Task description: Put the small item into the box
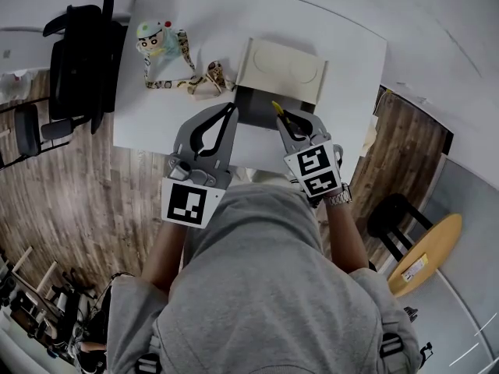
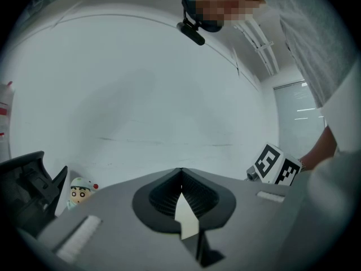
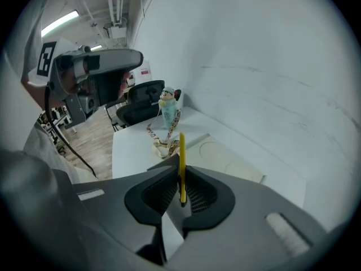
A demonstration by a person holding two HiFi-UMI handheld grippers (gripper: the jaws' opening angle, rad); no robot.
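Observation:
A thin yellow small item [image 3: 181,161] stands upright between the jaws of my right gripper [image 3: 181,199], which is shut on it. In the head view this item [image 1: 277,107] and the right gripper [image 1: 284,117] hover at the right front edge of the box [image 1: 253,106], a dark open box whose cream lid [image 1: 282,70] is folded back. My left gripper [image 1: 231,108] is at the box's left front edge, shut with nothing in it. Its own view looks up at a pale wall, with the left gripper [image 2: 180,173] closed at the tips.
The box rests on a white table [image 1: 343,49]. A cartoon figure toy [image 1: 155,40] with a patterned lanyard [image 1: 195,82] lies at the table's back left. A black office chair [image 1: 78,61] stands to the left, and a black stool [image 1: 394,215] and a round wooden table [image 1: 429,252] to the right.

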